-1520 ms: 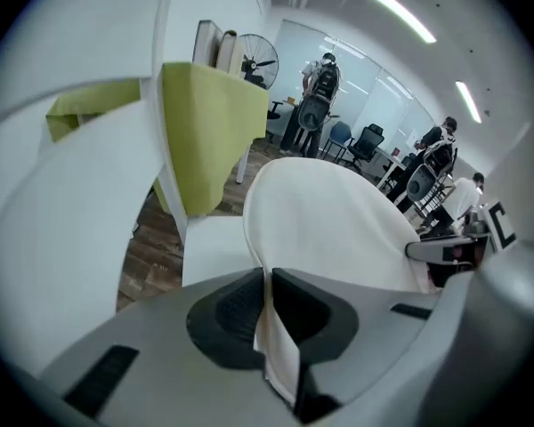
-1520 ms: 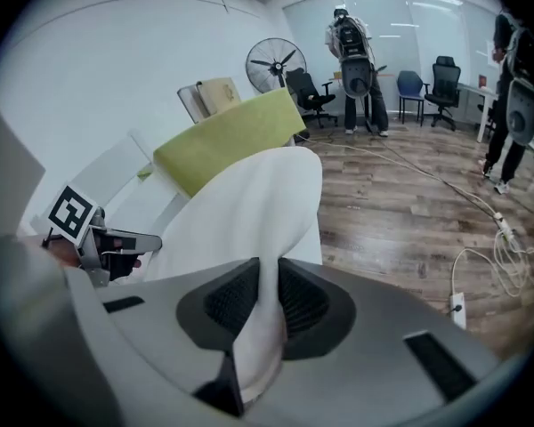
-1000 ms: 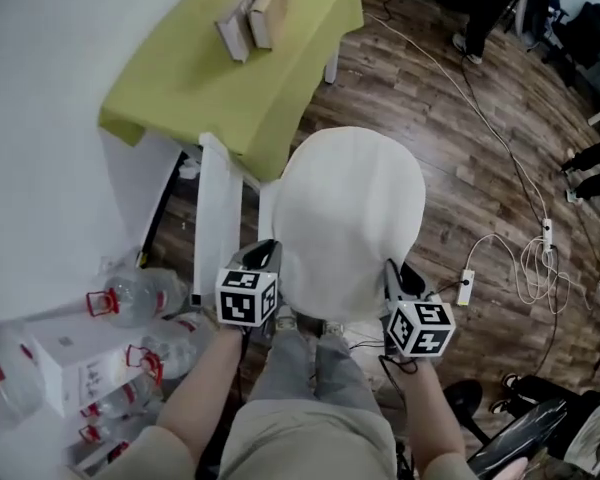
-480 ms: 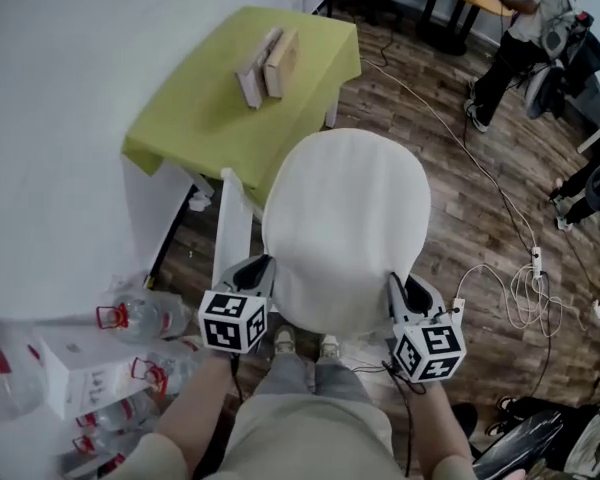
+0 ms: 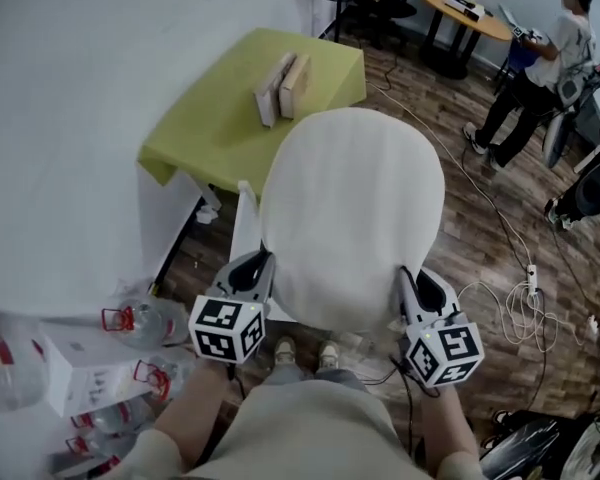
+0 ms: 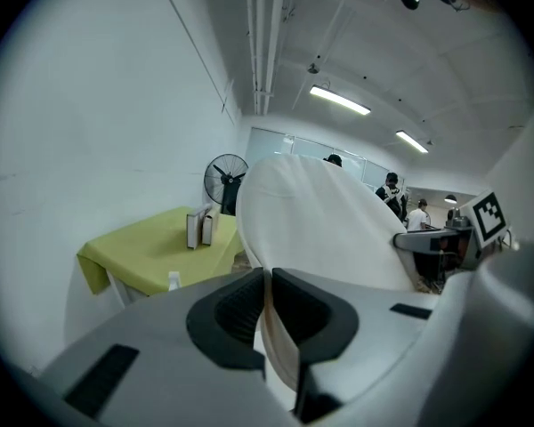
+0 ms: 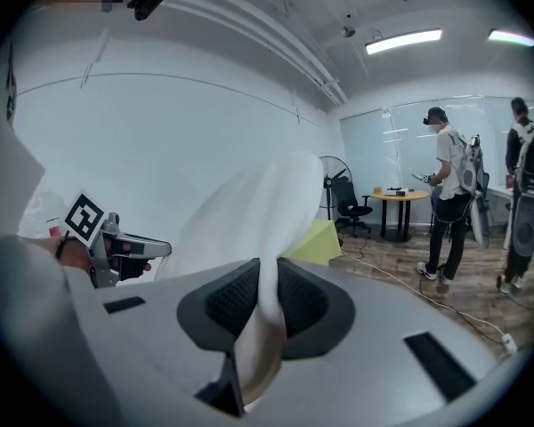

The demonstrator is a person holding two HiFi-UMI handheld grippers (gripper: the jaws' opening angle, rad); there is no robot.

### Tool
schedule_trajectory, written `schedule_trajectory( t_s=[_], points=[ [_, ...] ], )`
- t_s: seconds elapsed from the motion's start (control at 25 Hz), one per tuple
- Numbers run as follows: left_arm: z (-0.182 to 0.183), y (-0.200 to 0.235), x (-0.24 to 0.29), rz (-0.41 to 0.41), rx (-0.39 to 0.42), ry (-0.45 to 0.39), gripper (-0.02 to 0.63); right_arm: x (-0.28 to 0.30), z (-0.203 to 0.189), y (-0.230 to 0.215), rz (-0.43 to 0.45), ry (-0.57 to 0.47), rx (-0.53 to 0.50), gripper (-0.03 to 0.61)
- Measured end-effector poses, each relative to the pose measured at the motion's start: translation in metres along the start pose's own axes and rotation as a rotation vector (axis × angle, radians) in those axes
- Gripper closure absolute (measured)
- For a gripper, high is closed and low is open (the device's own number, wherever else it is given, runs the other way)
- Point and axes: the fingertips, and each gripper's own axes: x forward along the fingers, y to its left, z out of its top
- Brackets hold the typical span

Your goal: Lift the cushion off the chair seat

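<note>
A white rounded cushion (image 5: 350, 218) hangs in the air between my two grippers, held up in front of me. My left gripper (image 5: 258, 273) is shut on its near left edge; in the left gripper view the cushion (image 6: 311, 216) rises from between the black pads (image 6: 240, 305). My right gripper (image 5: 412, 286) is shut on the near right edge, and in the right gripper view the cushion (image 7: 249, 207) fabric is pinched between its pads (image 7: 304, 296). The chair seat is hidden under the cushion; only a white chair part (image 5: 243, 228) shows at its left.
A table with a yellow-green cloth (image 5: 230, 118) and two boxes (image 5: 285, 86) stands beyond the cushion. Water bottles and cartons (image 5: 90, 358) crowd the floor at left. Cables and a power strip (image 5: 525, 288) lie on the wood floor at right. A person (image 5: 535, 78) stands far right.
Both grippers have risen with the cushion, which now looks larger and closer to the head camera. The table and floor have dropped away beneath it.
</note>
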Motion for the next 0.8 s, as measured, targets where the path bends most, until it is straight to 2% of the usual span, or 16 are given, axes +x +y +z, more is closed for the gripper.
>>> schedule_trajectory(
  t_s=[0.32, 0.8],
  points=[
    [0.025, 0.002, -0.028, 0.016, -0.011, -0.064, 0.568, -0.009, 0.031, 0.018, 0.008, -0.046, -0.048, 0.503],
    [0.032, 0.002, -0.029, 0.026, -0.001, -0.069, 0.568, -0.011, 0.041, 0.02, 0.041, -0.056, -0.045, 0.503]
  ],
)
